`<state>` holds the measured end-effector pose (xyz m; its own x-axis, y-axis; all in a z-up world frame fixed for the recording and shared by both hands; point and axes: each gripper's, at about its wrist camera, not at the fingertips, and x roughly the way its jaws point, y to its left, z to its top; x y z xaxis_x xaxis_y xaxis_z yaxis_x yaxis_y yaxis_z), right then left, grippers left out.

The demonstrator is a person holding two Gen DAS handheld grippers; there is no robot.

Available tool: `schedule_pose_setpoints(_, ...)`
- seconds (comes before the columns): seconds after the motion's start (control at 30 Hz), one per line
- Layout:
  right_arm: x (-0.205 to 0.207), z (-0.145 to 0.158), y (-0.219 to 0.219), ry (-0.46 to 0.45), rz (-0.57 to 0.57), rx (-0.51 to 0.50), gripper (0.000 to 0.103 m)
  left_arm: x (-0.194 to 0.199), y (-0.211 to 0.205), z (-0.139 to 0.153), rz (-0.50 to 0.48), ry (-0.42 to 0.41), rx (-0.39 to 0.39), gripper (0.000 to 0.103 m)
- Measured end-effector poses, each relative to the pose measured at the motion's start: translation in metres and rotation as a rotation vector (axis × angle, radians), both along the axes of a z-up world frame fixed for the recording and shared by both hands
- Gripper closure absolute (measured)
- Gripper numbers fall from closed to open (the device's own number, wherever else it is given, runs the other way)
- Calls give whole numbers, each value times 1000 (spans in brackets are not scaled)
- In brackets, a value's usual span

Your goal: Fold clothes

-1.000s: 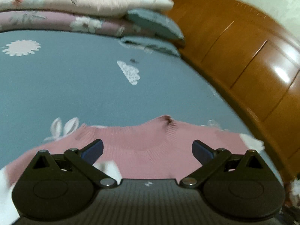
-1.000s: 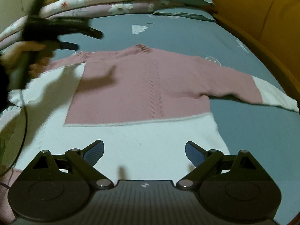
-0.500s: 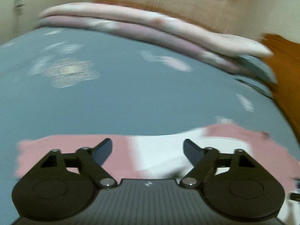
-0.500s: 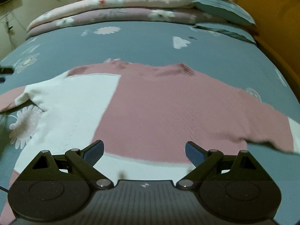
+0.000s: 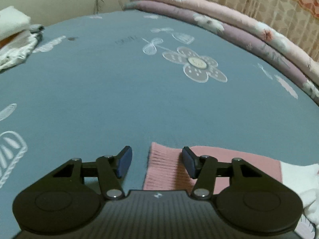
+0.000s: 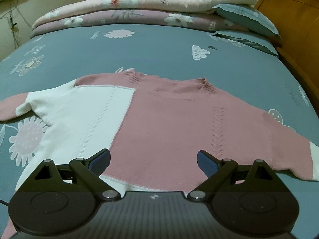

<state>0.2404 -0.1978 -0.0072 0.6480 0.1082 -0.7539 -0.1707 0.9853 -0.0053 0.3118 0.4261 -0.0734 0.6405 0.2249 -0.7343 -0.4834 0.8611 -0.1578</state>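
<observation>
A pink and white knit sweater (image 6: pixel 169 123) lies spread on the blue-grey bedsheet (image 6: pixel 151 53), neck toward the far side. Part of its white hem is folded up over the left of the body. Its left sleeve ends in a pink ribbed cuff (image 5: pixel 165 169). My left gripper (image 5: pixel 156 162) hovers open right over that cuff, the cuff edge lying between the fingers, nothing gripped. My right gripper (image 6: pixel 153 162) stands open low over the sweater's lower body, where pink meets white. The right sleeve (image 6: pixel 289 155) stretches out to the right with a white cuff.
Folded floral quilts (image 6: pixel 139 6) and grey-blue pillows (image 6: pixel 245 18) line the far side of the bed. A wooden headboard (image 6: pixel 299 23) stands at the right. A heap of white clothes (image 5: pixel 14 37) lies at the bed's far left corner.
The left gripper has swung left, from the sweater's collar out to the left sleeve's cuff, and narrowed a little. The right gripper has lowered and moved closer over the sweater's body.
</observation>
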Motion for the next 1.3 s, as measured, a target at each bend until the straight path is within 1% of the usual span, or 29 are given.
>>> schedule_pose_setpoints(0.07, 2, 3, 3, -3, -4, -10, 7, 1, -9, 0, -27, 9, 30, 49)
schedule_pose_setpoints(0.1, 2, 4, 5, -8, -2, -14, 7, 2, -13, 1, -43, 11, 40, 53)
schedule_pose_setpoints(0.13, 2, 6, 7, -12, 0, -18, 7, 2, -17, 2, -62, 11, 42, 61)
schedule_pose_setpoints(0.17, 3, 7, 8, -16, 2, -20, 7, 2, -21, 3, -81, 11, 50, 75)
schedule_pose_setpoints(0.2, 3, 8, 10, -19, 4, -20, 7, 3, -26, 4, -102, 9, 56, 92)
schedule_pose_setpoints(0.23, 4, 8, 11, -21, 5, -21, 7, 4, -29, 6, -113, 8, 68, 92)
schedule_pose_setpoints(0.3, 7, 8, 14, -19, 4, -25, 7, 6, -33, 14, -112, -1, 98, 93)
schedule_pose_setpoints(0.47, 12, 11, 20, -27, 16, -35, 7, 9, -26, 42, -108, -81, 119, 93)
schedule_pose_setpoints(0.5, 13, 12, 21, -30, 18, -35, 7, 11, -25, 44, -111, -86, 123, 93)
schedule_pose_setpoints(0.77, 14, 7, 22, -14, 18, -35, 7, 35, -16, 36, -123, -59, 135, 92)
schedule_pose_setpoints(0.83, 14, 5, 23, -7, 16, -38, 7, 40, -14, 34, -126, -52, 138, 90)
schedule_pose_setpoints(0.87, 13, 4, 23, -5, 16, -42, 7, 44, -13, 30, -123, -36, 141, 87)
schedule_pose_setpoints(0.9, 13, 4, 23, -5, 15, -45, 7, 46, -11, 27, -113, -19, 143, 81)
schedule_pose_setpoints(1.0, 12, 4, 23, -2, 14, -50, 7, 46, -4, 25, -71, -7, 146, 78)
schedule_pose_setpoints(1.07, 13, 4, 22, 2, 10, -52, 7, 42, 0, 30, -37, -11, 161, 76)
schedule_pose_setpoints(1.13, 13, 1, 22, 9, 9, -49, 7, 33, -1, 39, -23, -27, 165, 75)
schedule_pose_setpoints(1.17, 13, -1, 23, 15, 12, -48, 7, 28, -6, 43, -31, -39, 166, 72)
schedule_pose_setpoints(1.2, 14, -3, 24, 22, 16, -51, 7, 23, -14, 47, -60, -51, 162, 66)
schedule_pose_setpoints(1.23, 14, -6, 26, 30, 20, -55, 7, 19, -23, 50, -98, -60, 153, 63)
schedule_pose_setpoints(1.27, 15, -10, 27, 41, 25, -61, 7, 16, -33, 53, -136, -68, 141, 60)
schedule_pose_setpoints(1.3, 15, -15, 29, 52, 31, -66, 7, 15, -46, 53, -184, -76, 124, 60)
